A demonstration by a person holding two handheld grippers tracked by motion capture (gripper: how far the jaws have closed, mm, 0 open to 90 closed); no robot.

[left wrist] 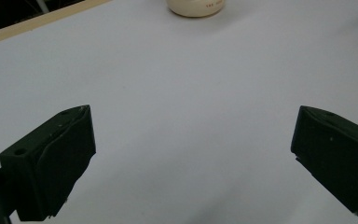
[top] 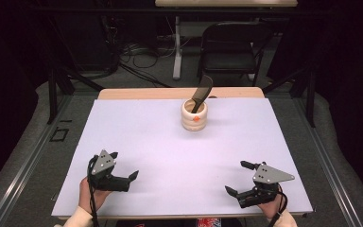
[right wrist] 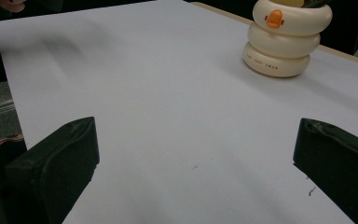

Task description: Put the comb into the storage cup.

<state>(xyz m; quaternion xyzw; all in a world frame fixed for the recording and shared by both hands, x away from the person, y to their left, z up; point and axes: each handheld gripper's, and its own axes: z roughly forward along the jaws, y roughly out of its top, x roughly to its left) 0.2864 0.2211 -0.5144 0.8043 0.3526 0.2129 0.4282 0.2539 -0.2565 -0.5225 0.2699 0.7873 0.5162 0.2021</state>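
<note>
Fingers on both grippers are spread wide with nothing between them, just bare white sheet showing in the gap. Left gripper (top: 124,165) and right gripper (top: 240,178) sit low at the near edge of the desk (top: 137,142), one per side, angled inward, and neither touches any object. Looks to me like a ready stance: hands parked close to the person, open and waiting.

What they'd presumably go for is the cream duck-face holder (top: 194,114), which stands upright near the far edge, roughly centred and well apart from both grippers. A dark comb-like tool (top: 201,93) sticks out of it, leaning to the right. Standing it up like that leaves the top easy to pinch, I'd guess.
</note>
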